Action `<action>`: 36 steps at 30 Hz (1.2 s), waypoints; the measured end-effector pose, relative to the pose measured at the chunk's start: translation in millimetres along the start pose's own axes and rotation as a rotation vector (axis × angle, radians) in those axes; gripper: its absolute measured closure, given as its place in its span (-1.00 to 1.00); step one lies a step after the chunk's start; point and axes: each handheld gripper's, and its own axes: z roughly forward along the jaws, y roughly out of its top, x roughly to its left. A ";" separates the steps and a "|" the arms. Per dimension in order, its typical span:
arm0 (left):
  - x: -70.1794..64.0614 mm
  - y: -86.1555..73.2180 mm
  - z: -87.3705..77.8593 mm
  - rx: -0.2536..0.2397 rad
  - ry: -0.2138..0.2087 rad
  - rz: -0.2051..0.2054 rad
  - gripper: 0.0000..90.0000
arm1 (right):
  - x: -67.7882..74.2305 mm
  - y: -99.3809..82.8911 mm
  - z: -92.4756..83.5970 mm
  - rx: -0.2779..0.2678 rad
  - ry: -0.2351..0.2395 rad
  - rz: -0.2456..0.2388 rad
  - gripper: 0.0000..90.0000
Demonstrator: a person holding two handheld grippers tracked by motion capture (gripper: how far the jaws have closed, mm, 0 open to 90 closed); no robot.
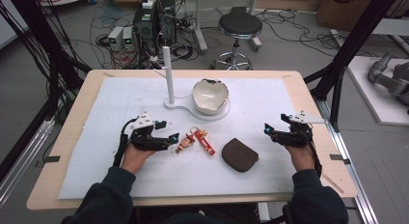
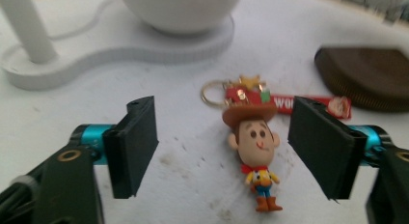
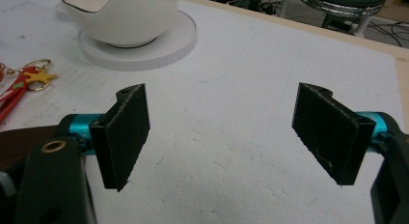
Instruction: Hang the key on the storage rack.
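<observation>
**Reaching for the cowboy keychain: left tongs wide, nothing gripped**

Looking down from the high view, the left gripper [image 1: 170, 137] rests low on the white mat [image 1: 270, 103], its tips just beside the cowboy keychain [image 1: 185, 143], which lies left of centre. A red strap [image 1: 206, 145] runs from the figure toward a brown pouch [image 1: 239, 155]. The right gripper [image 1: 268, 130] sits well apart on the right side of the mat, pointing inward. Behind both stands a white bowl [image 1: 210, 95] on a stand with an upright post [image 1: 168, 74].

In the left gripper view, the cowboy keychain [image 2: 254, 154] lies flat on the mat between the two black jaws, nearer the right-hand one. The jaws stand wide and neither pad touches the figure (a visible gap on both sides). The strap [image 2: 284, 103] and a metal ring [image 2: 212, 93] lie beyond its hat.

In the right gripper view, the jaws stand wide apart over bare mat, holding nothing. The bowl [image 3: 120, 16] sits ahead at upper left.
</observation>
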 end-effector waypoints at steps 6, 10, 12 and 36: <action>-12.5 -2.4 21.8 0.135 0.024 0.031 -0.19 | 1.0 -0.3 0.2 0.005 0.006 -0.004 -0.53; -16.8 -3.5 30.8 0.156 0.006 0.033 -0.22 | 1.4 -0.5 0.9 0.011 0.009 -0.008 -0.53; -17.9 -3.3 32.6 0.167 0.014 0.042 -0.27 | 2.1 -0.5 1.8 0.015 0.010 -0.011 -0.53; -4.9 9.5 20.4 0.063 -0.017 -0.058 0.23 | 2.1 -1.2 1.8 0.024 0.016 -0.005 -0.52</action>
